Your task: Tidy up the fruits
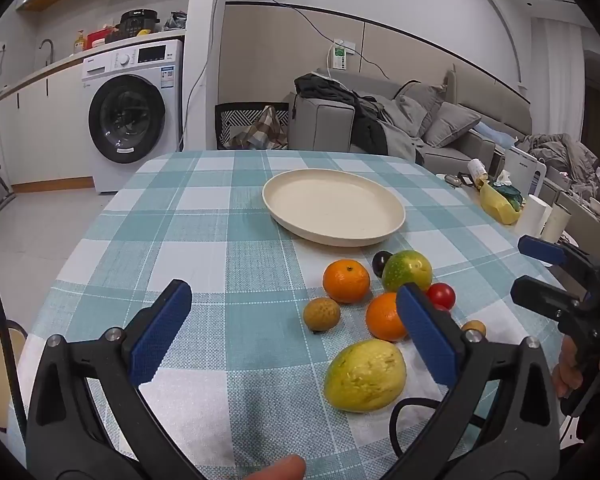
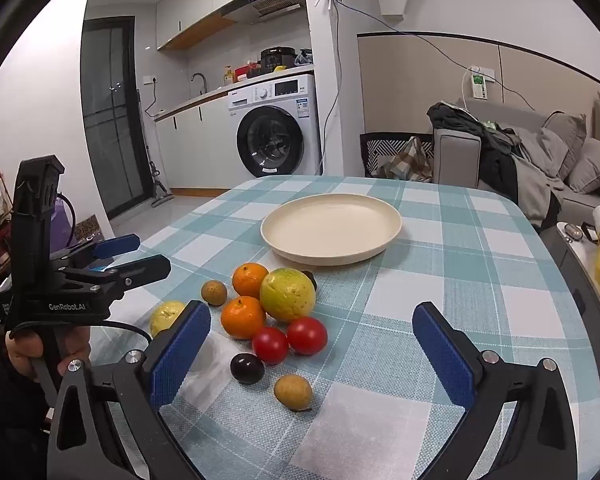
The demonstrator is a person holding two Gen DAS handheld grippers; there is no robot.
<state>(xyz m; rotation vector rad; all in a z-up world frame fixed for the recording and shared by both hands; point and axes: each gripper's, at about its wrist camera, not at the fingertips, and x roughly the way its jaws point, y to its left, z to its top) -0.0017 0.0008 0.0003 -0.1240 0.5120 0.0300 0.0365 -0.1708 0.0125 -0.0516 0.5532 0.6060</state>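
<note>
right wrist | fruits clustered on cloth | plate bare

The left tool partly hides an orange.

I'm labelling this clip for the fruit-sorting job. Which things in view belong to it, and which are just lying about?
Belongs to the job:
- cream plate
- two oranges
- two yellow-green fruits
- two tomatoes
- dark plum
- two small brown fruits

Just lying about:
- washing machine
- sofa with clothes
- yellow bag
</note>
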